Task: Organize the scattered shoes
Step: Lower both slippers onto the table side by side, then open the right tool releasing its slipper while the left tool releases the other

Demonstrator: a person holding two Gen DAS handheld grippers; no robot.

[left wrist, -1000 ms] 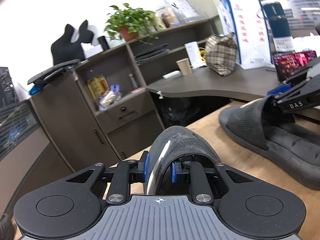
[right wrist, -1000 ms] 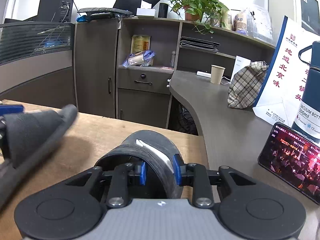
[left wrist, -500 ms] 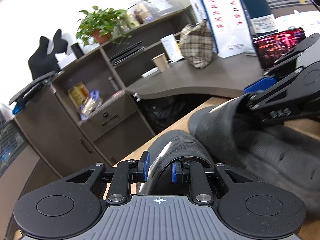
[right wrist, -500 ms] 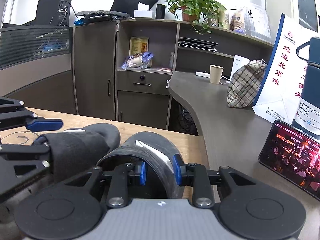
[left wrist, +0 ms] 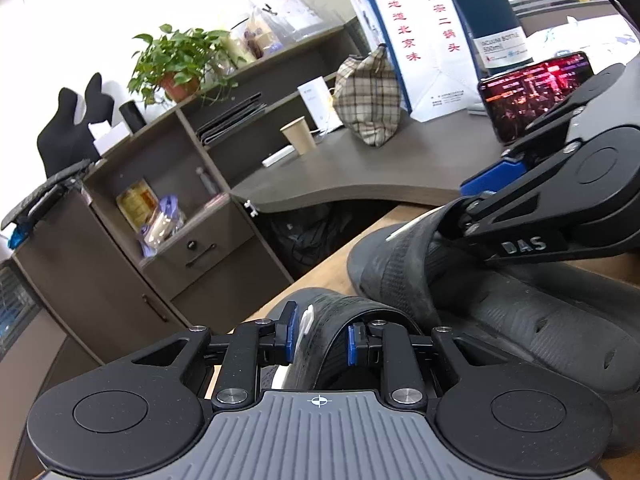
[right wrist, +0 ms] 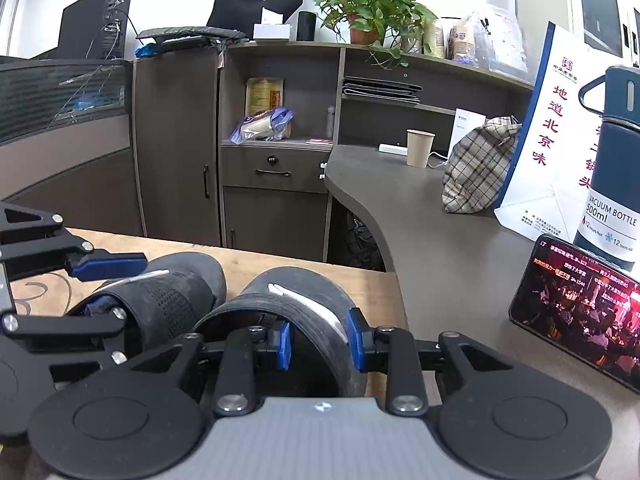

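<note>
Two black slide slippers lie side by side on the wooden table (right wrist: 320,276), toes pointing away. My left gripper (left wrist: 319,338) is shut on the strap of the left slipper (left wrist: 340,312); that slipper also shows in the right wrist view (right wrist: 172,292). My right gripper (right wrist: 318,340) is shut on the strap of the right slipper (right wrist: 304,300), which also shows in the left wrist view (left wrist: 408,256). The two slippers nearly touch at the toes. Each gripper appears in the other's view, close alongside.
A grey desk (right wrist: 440,216) adjoins the table at the right, with a lit phone (right wrist: 580,304), a blue vacuum bottle (right wrist: 616,168), a white paper bag (right wrist: 548,140), a plaid bag (right wrist: 476,168) and a paper cup (right wrist: 419,147). A brown cabinet (right wrist: 256,160) stands beyond the table's far edge.
The left gripper has brought its slipper rightwards, right up beside the right slipper, and lowered it. The right gripper and its slipper have hardly moved.
</note>
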